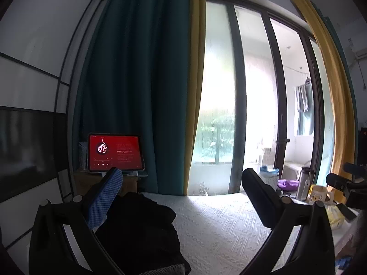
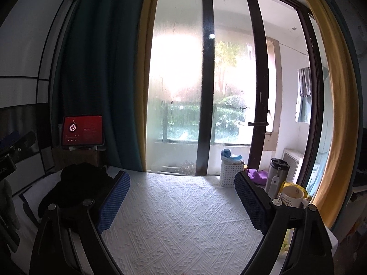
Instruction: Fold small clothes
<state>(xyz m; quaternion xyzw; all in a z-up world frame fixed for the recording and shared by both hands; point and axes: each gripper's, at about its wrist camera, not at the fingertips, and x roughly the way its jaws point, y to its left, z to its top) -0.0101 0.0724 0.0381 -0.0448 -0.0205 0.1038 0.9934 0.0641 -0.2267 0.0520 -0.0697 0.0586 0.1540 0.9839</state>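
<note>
At far left a tablet glowing red stands propped by the teal curtain. Before it, a heap of black clothes lies on the white quilted bed. The left tongs gape, released, beside the heap. The right tongs stand wide, nothing between them. Right: white basket, steel flask, mug.

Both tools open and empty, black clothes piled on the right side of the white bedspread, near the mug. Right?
Not quite. The black clothes are piled on the left side of the white bedspread, below the tablet, as the right wrist view shows. The mug is opposite. Both tools, left and right, are open and empty.
</note>
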